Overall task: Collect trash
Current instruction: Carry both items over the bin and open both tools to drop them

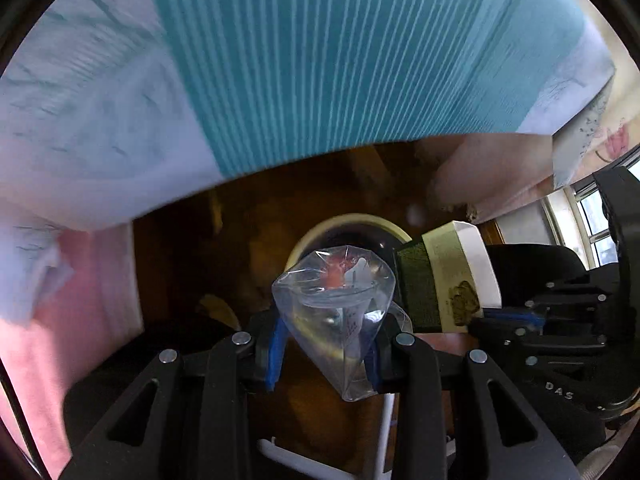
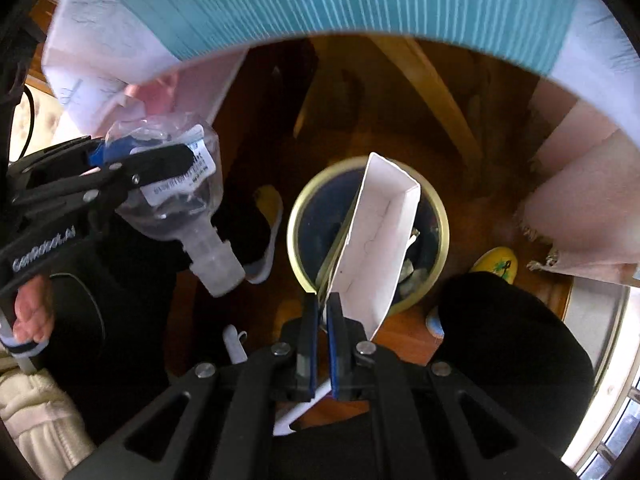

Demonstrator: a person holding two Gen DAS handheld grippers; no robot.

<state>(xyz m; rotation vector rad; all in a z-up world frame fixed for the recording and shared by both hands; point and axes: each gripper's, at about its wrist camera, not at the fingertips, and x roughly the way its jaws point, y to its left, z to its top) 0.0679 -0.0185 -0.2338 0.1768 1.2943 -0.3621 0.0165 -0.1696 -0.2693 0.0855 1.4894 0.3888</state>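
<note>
My left gripper [image 1: 326,344] is shut on a clear, crumpled plastic bottle [image 1: 336,312], seen end-on and hanging over the round bin's cream rim [image 1: 304,240]. From the right wrist, the same left gripper [image 2: 152,152] holds the labelled bottle [image 2: 188,216] with its cap pointing down, left of the bin. My right gripper [image 2: 322,308] is shut on the edge of an open white carton [image 2: 380,232], directly above the dark bin's rim [image 2: 296,216]. The left wrist view shows this green and cream carton [image 1: 452,276] in the right gripper [image 1: 508,320].
A bed with teal-striped bedding [image 1: 340,60] and a pink skirt [image 2: 580,220] overhangs the wooden floor [image 2: 400,100]. A person's slippered foot [image 2: 268,216] stands left of the bin, a yellow slipper [image 2: 496,264] to its right. A hand [image 2: 32,312] grips the left tool.
</note>
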